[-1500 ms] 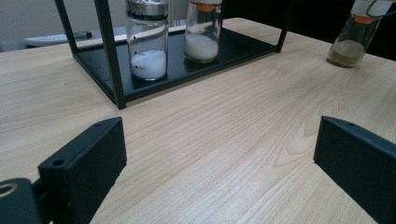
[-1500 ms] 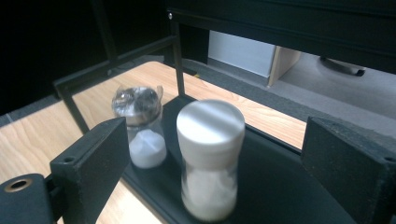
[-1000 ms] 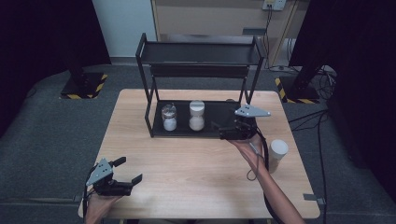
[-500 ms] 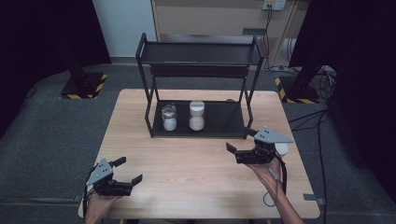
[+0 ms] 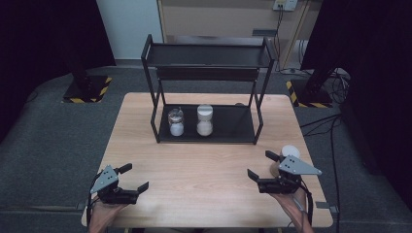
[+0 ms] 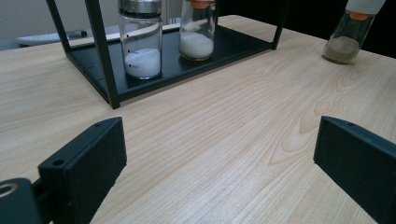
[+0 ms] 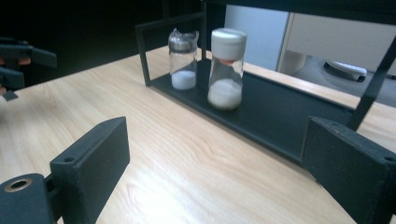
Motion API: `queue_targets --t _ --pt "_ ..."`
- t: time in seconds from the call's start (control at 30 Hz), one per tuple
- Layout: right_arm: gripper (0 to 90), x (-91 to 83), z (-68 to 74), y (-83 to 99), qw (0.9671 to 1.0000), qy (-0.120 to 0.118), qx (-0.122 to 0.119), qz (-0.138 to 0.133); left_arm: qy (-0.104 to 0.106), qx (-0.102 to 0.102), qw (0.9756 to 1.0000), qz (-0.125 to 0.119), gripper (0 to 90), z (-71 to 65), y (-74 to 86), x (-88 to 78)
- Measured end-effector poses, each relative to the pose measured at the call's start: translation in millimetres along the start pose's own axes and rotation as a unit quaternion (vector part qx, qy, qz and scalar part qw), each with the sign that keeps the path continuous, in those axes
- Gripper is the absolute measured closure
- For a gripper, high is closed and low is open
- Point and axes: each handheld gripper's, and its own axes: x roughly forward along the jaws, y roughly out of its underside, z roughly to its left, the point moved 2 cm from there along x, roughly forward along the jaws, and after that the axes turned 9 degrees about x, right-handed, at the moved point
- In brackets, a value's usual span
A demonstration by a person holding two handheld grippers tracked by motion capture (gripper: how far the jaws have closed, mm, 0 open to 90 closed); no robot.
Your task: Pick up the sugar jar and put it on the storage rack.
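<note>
Black rack (image 5: pixel 206 131) holds two jars with white powder; a third jar (image 5: pixel 290 152) stands on the table (image 5: pixel 204 165), just beside the right gripper (image 5: pixel 265 166). Both it and the left gripper (image 5: pixel 135 178) are wide open and empty. I judge this jar goes next: grip its glass body, keep it upright.
</note>
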Motion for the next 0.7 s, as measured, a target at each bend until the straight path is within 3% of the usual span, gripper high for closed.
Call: queue_targets --t 0.5,0.7 --pt "8.2 -5.8 -5.0 29.4 0.9997 0.005 0.024 0.006 0.002 0.001 1.0 -0.001 1.4 0.4 0.1 0.0" --pt "8.4 -2.9 -5.1 33.1 0.9999 0.006 0.015 0.004 0.005 0.0 1.0 -0.004 1.5 1.0 0.6 -0.3"
